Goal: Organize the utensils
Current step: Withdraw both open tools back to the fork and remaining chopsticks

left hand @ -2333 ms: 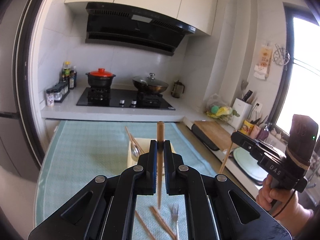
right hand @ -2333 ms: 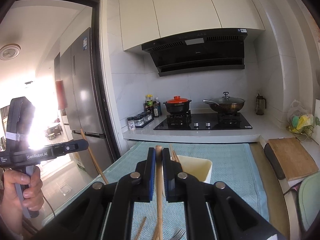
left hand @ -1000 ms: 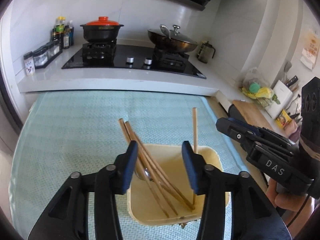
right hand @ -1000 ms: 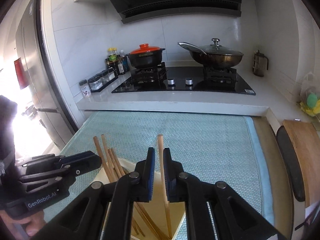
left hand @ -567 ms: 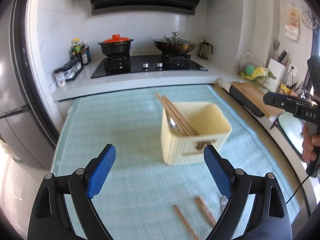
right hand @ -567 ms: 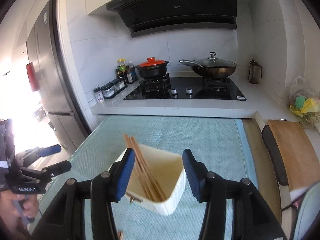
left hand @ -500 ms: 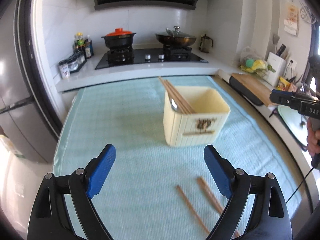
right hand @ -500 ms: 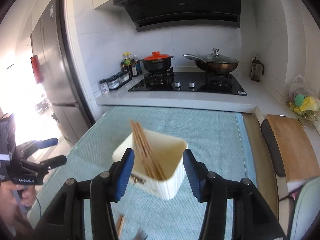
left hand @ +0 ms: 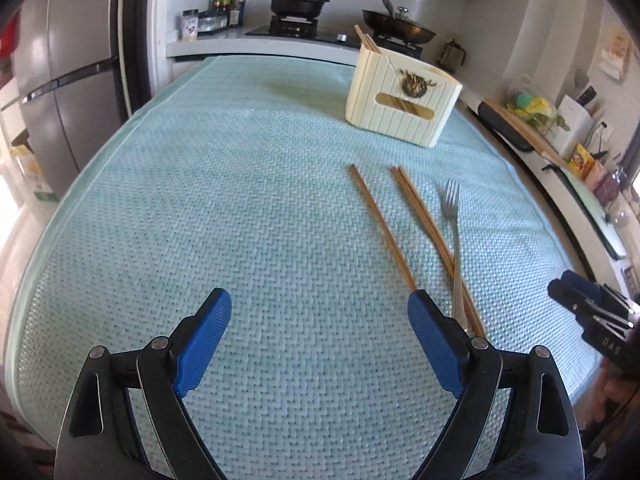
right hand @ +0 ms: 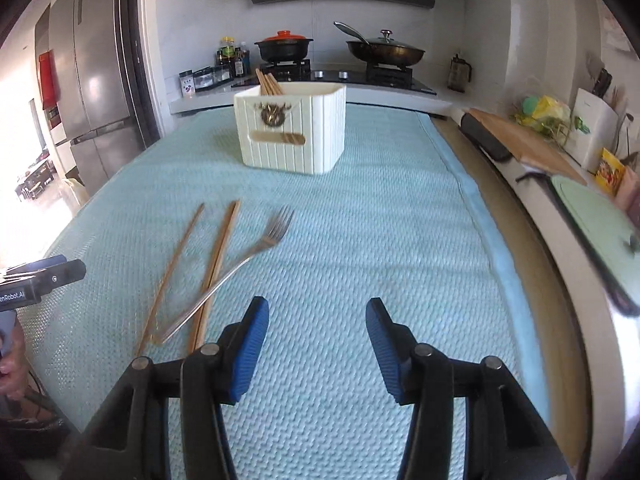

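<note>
Two grippers hover low over a pale blue woven mat [left hand: 224, 184], each with its blue-padded jaws spread wide and gripping nothing: the left gripper [left hand: 320, 320] at the near edge of the left wrist view, the right gripper [right hand: 316, 332] at the near edge of the right wrist view. Three loose wooden chopsticks [left hand: 382, 228] lie on the mat between the grippers and a cream ribbed utensil box [left hand: 400, 100], one apart to the left and two close together. A metal fork [left hand: 454, 236] lies just beside the pair, tines toward the box, its handle crossing them near their near ends (whether it rests on top of both cannot be settled from either view). More chopsticks [right hand: 269, 82] stand tilted in the box's left corner, tips above the rim. Behind the mat runs a white counter with a hob [right hand: 340, 76], an orange-lidded black pot [right hand: 285, 46] and a lidded wok [right hand: 386, 54].
</note>
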`<state>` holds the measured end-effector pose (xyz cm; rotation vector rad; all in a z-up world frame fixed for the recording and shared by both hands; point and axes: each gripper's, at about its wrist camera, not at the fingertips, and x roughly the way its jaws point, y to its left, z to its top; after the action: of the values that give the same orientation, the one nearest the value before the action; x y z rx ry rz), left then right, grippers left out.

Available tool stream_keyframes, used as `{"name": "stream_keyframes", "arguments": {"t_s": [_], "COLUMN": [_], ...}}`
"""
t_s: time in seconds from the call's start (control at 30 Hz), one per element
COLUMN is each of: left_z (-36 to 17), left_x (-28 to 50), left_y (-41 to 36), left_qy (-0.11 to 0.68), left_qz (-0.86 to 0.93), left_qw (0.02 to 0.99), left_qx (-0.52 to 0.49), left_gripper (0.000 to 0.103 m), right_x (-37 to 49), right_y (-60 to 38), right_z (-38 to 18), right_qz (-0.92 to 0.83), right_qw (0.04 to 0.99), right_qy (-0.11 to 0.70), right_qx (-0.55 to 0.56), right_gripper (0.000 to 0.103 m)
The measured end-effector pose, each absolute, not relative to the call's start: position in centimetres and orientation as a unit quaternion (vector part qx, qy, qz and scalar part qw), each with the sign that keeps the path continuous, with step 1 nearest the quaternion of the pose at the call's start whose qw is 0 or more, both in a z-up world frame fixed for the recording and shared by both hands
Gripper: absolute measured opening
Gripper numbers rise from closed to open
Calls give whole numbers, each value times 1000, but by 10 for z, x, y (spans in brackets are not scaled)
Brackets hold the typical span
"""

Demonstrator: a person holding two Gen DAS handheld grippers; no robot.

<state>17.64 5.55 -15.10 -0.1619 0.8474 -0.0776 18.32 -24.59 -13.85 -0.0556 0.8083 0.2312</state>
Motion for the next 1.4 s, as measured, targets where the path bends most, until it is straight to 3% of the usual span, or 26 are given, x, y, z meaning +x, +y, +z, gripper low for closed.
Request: {"name": "stream_keyframes", "arguments": {"t_s": [0.23, 0.3, 0.37, 0.57, 0.77, 0.97, 1.2, 1.27, 1.37, 1.4], "left_z": [-156, -157, -159, -161, -164, -167, -171, -173, -174, -175], "left_x": [171, 171, 169, 168, 168, 167, 177, 182, 191, 194], "left_y": [51, 53, 54, 56, 51, 53, 46, 41, 28, 21], "left_qy": [411, 412, 412, 411, 415, 417, 434, 444, 454, 456], "left_qz": [-35, -30, -24, -17, -16, -15, -35, -44, -61, -67], "left_qw": [908, 908, 908, 909, 908, 907, 898, 892, 885, 884], "left_qx": [-71, -75, -72, -73, -60, -61, -67, -74, -76, -71], "left_gripper": [91, 91, 91, 91, 91, 91, 91, 91, 91, 91], "right_x": [191, 200, 208, 249, 283, 261, 230, 223, 210, 207], "right_y": [-235, -231, -224, -195, -171, -188, -232, -242, -250, -251], "right_z": [-155, -155, -159, -167, -188, -187, -183, -184, -181, -180], "right_qz": [150, 159, 167, 171, 164, 128, 77, 77, 76, 74], "right_qw": [901, 897, 894, 889, 872, 879, 883, 883, 889, 892], "right_qy": [407, 411, 414, 422, 461, 459, 462, 463, 451, 446], "right_qx": [17, 31, 44, 41, 21, -3, -2, 10, 8, 3], "right_gripper": [50, 42, 41, 24, 18, 13, 14, 22, 44, 45]}}
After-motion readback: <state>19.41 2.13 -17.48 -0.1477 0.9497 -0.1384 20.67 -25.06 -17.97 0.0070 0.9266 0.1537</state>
